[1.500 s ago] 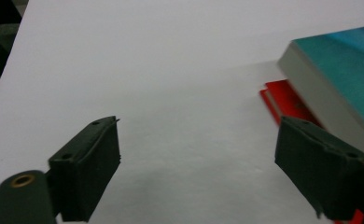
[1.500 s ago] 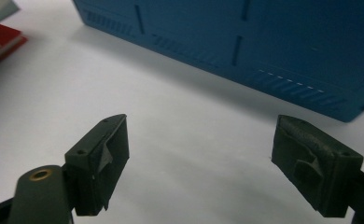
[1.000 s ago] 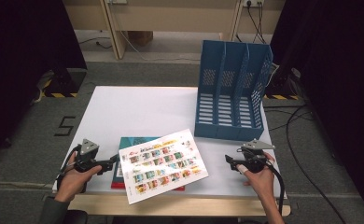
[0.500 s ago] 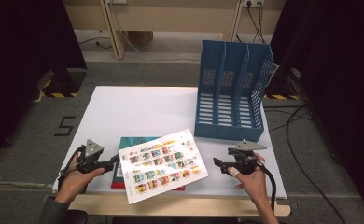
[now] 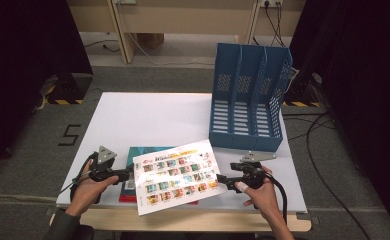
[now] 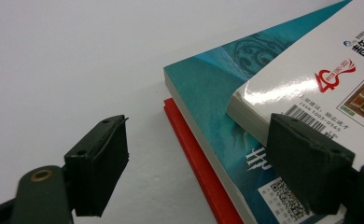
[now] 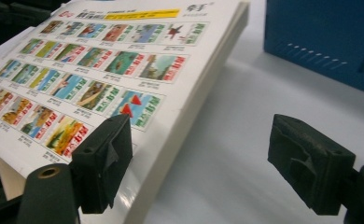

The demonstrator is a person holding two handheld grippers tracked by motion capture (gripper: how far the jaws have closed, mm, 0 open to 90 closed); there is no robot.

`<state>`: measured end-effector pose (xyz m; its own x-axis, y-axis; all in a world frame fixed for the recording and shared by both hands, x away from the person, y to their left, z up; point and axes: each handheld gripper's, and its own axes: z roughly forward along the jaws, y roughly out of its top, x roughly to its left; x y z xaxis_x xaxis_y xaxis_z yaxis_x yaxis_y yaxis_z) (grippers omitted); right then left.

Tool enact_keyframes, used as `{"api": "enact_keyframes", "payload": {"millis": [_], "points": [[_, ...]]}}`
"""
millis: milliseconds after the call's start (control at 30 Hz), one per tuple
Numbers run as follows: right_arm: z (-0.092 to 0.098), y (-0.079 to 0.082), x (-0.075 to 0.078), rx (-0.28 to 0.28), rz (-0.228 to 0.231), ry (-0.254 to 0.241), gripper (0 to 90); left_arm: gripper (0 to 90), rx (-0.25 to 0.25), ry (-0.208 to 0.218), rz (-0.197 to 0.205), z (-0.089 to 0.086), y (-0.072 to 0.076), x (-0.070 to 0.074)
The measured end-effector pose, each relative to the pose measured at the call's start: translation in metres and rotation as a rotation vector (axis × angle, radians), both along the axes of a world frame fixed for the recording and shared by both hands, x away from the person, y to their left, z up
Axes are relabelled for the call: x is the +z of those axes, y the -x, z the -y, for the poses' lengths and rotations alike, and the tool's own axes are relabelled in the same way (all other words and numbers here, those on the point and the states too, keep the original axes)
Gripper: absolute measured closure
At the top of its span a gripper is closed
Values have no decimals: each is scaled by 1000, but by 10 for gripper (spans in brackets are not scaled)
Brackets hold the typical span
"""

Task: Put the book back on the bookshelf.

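white booklet (image 5: 177,176) tops teal book (image 6: 208,88), just before blue file rack (image 5: 248,95). light, glossy, slippery; i'd pinch spine edge. left gripper (image 5: 124,175) just reopening, nothing pinched; right gripper (image 5: 223,178) spread.

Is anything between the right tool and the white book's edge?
Nothing visible. The right tool stands open at the white book, its edge already between the jaws, with bare table beside it.

Table (image 5: 148,120) brightly lit, surroundings dark; glare on white book (image 6: 283,91).
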<state>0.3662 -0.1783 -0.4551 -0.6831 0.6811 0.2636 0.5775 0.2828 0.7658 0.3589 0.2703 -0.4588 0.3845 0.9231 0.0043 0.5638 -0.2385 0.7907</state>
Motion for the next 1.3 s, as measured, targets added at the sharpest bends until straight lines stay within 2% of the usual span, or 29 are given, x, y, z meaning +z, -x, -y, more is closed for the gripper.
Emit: {"api": "enact_keyframes", "payload": {"millis": [67,100,167,200,267,300,333,367,400,433,533,600,667,700,867,1100,1167,1300], "points": [[-4,-2,-2,10,-21,-20,220,209,-5,2,-1,1,-1,0],[-8,-3,-4,28,-46,-45,214,209,-6,-2,4,2,-1,0],[-10,-5,-5,35,-54,-48,208,209,-7,4,4,2,-1,-1],[-13,-7,-8,42,-67,-51,158,209,-9,16,6,1,-2,-2],[-15,-9,-9,52,-70,-52,154,209,-14,27,5,0,-2,-3],[-18,-11,-11,78,-77,-63,154,183,-12,23,-1,-3,-3,-6],[-18,-11,-11,78,-77,-63,154,155,-12,23,-1,-3,-3,-6],[-20,-13,-11,85,-80,-67,153,155,-7,45,-6,-5,-4,-8],[-24,-15,-13,106,-113,-81,151,148,-19,52,-11,-6,-4,-8],[-24,-15,-13,106,-113,-81,151,148,-19,52,-11,-6,-4,-8],[-33,-20,-18,144,-167,-116,129,148,-25,42,-12,-6,-2,-7],[-34,-21,-19,150,-177,-120,127,148,-25,41,-11,-6,-2,-8],[-35,-26,-21,156,-215,-144,156,143,-27,49,-8,-6,-3,-8],[-35,-26,-22,159,-219,-154,164,142,-27,48,-9,-7,-3,-8],[-35,-26,-19,148,-211,-143,197,136,-17,57,-8,-6,-2,-9],[-32,-24,-13,132,-163,-148,283,138,-7,60,-11,-6,-1,-10],[-31,-25,-7,133,-128,-146,341,138,-5,61,-11,-6,-1,-10],[-31,-27,-3,127,-122,-149,371,139,2,64,-12,-5,0,-10]]}}
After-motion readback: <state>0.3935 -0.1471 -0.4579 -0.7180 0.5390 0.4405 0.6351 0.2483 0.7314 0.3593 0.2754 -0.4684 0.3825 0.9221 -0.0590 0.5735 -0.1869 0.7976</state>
